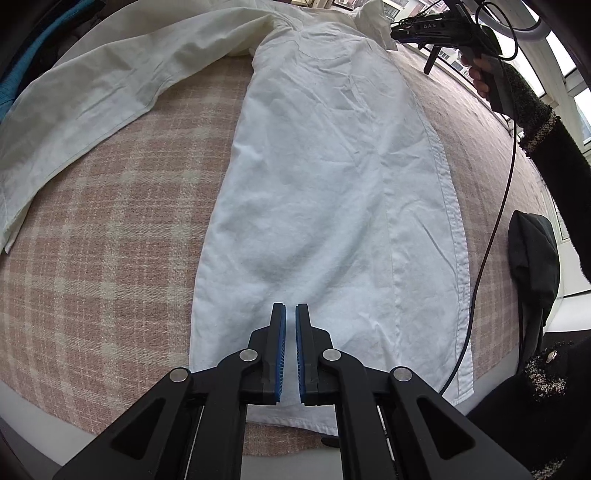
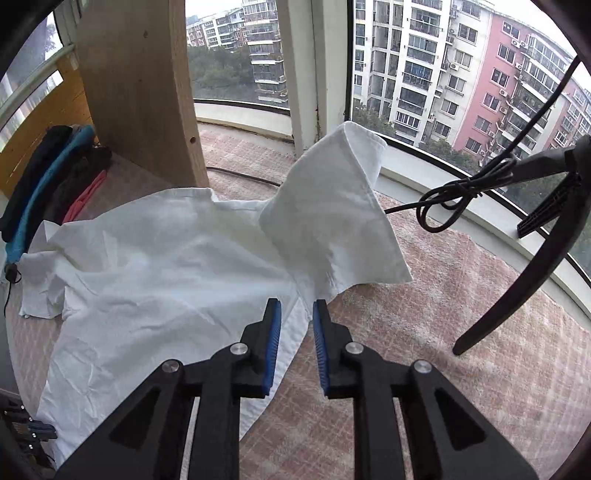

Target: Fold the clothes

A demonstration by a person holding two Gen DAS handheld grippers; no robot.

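Observation:
A white long-sleeved shirt [image 1: 325, 177] lies flat on a pink checked cloth [image 1: 110, 240], one side folded over the body and one sleeve [image 1: 92, 99] spread out to the left. My left gripper [image 1: 290, 308] hovers over the shirt's hem, its blue pads nearly closed with nothing between them. My right gripper [image 2: 296, 306] is open above the shirt's edge near the collar; the raised collar [image 2: 332, 210] stands just beyond its fingertips, not held. The right gripper also shows in the left wrist view [image 1: 436, 27], held up by a hand at the far right.
A wooden shelf panel [image 2: 136, 85] stands at the back left with folded dark, blue and red clothes [image 2: 55, 177] beside it. A black cable [image 2: 461, 192] and stand [image 2: 546, 236] are on the right by the curved window. A dark garment [image 1: 532, 254] lies at the table's right edge.

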